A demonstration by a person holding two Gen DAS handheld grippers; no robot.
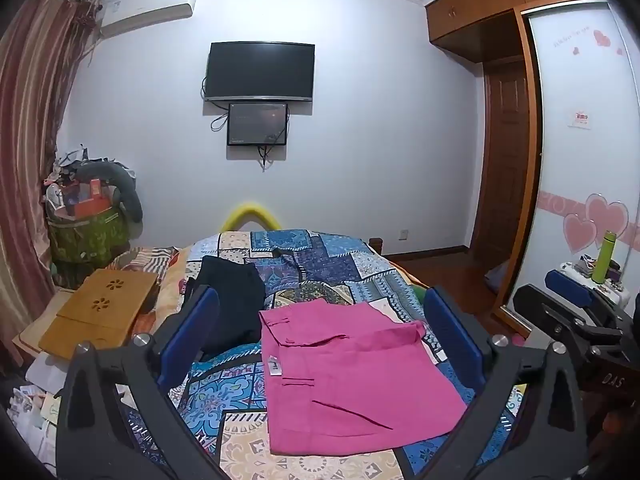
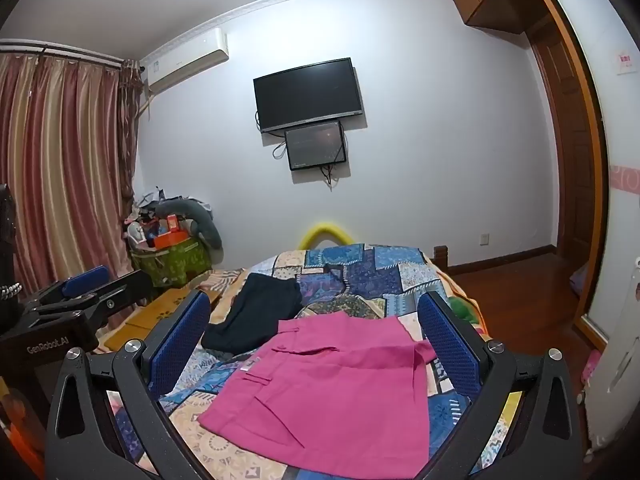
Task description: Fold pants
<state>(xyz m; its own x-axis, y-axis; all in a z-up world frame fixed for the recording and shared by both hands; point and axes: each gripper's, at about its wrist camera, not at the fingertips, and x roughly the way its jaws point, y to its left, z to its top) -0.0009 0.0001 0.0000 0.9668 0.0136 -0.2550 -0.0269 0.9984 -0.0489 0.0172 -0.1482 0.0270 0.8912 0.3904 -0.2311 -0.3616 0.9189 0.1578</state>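
Both claws released, left gripper [image 1: 322, 334] and right gripper [image 2: 314, 334] holding nothing. Folded pink pants [image 1: 352, 376] on bed [image 1: 320, 264], centre. Green basket [image 1: 86, 236] at 9 o'clock, heaped; contents indistinct.

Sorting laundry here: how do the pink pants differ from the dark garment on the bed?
The pink pants lie nearer, folded into a flat, neat rectangle; the dark garment sits farther back and left, looser and rumpled. The pink pants show a white tag; none shows on the dark garment. Both rest on the patchwork bedspread.
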